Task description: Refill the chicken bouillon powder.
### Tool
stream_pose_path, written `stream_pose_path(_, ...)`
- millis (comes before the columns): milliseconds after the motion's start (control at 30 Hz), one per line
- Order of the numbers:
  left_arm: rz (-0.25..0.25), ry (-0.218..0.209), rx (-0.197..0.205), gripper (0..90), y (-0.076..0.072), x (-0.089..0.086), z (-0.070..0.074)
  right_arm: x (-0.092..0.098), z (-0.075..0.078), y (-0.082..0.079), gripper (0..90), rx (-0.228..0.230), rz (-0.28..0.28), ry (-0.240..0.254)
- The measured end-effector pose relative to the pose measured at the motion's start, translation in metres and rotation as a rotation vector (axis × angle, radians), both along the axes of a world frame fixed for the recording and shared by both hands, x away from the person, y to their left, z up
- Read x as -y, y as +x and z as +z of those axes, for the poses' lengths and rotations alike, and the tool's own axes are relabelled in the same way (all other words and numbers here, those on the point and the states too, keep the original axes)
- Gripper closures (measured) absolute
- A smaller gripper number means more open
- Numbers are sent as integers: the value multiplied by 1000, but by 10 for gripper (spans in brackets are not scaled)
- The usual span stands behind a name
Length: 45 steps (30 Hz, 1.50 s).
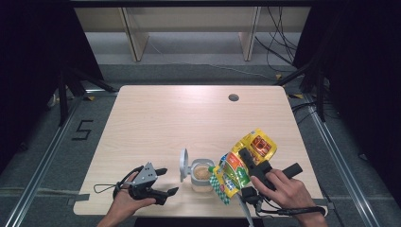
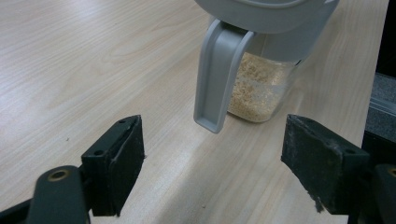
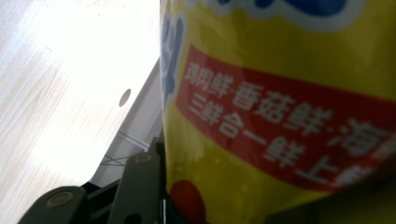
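Light wooden table [image 1: 165,118] carried little. Clear jar [image 1: 202,176] of tan granules stood on near edge, right of centre, grey lid flipped open to left. Round cable hole [image 1: 233,98] sat far right.

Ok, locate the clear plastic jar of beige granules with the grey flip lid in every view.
High view: clear plastic jar sits near the table's front edge, lid open, between the grippers.
Left gripper view: top centre-right, past the open jaws.
Right gripper view: not in it.
Shared landmark: the pale wooden tabletop.
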<state>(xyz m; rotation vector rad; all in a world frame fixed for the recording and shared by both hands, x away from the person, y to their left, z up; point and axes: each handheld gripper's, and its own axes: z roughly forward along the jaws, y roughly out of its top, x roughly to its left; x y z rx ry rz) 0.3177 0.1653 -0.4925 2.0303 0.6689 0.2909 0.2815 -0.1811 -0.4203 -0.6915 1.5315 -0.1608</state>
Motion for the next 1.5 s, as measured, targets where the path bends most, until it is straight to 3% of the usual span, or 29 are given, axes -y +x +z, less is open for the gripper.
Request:
stream_pose_path(300,-1,1,0,207,0,0,0,0,1,0,602,-4,2,-12)
stream_pose_path(367,0,0,0,207,0,0,0,2,-2,0,601,-13,-18,29)
stream_pose_path(400,0,0,-1,207,0,0,0,2,-1,0,601,-12,-16,27)
stream_pose_path(433,0,1,0,207,0,0,0,3,-3,-1,601,-9,-35,65)
stream_pose_path(533,0,0,0,207,0,0,0,4,-4,-2,601,-19,-45,67)
stream_pose_path(567,0,0,1,207,0,0,0,2,-2,-1,601,1,-16,61)
stream_pose_path(633,0,1,0,207,0,0,0,4,-2,-1,602,-20,-39,58)
stream_pose_path(700,0,0,0,207,0,0,0,2,1,1,601,-14,-2,7)
stream_pose_path(767,0,1,0,207,0,0,0,1,2,0,602,-10,1,-1)
stream_pose_path(867,0,0,0,207,0,0,0,1,1,-1,602,1,3,43)
stream_pose_path(933,0,1,-1,207,0,0,0,1,1,0,602,-17,2,29)
stream_pose_path(1000,-15,5,6,207,1,0,0,3,0,1,602,-37,-5,60)
stream_pose_path(1033,-22,10,15,207,2,0,0,3,1,0,602,-29,-14,62)
stream_pose_path(1067,-16,4,18,207,1,0,0,6,-2,-1,603,-62,-66,107)
stream_pose_path(1100,-16,7,18,207,1,0,0,4,1,0,603,-48,-33,80)
stream_pose_path(1133,1,-6,-3,207,0,1,-1,4,0,1,603,-60,-27,97)
stream_pose_path(1200,-4,11,3,207,1,0,0,8,-7,3,603,-94,-13,200)
stream_pose_path(1233,-1,2,0,207,0,0,0,7,-5,4,603,-56,25,166)
stream_pose_path(1267,-2,-4,-2,207,0,0,0,7,-4,6,603,-66,34,129)
stream_pose_path(1400,3,-9,-5,207,0,1,-1,7,-4,6,603,-72,31,132)
stream_pose_path(1433,1,-5,1,207,0,0,0,9,-8,5,603,-76,15,179)
stream_pose_path(1500,0,0,1,207,0,0,0,6,-5,5,603,-58,37,149)
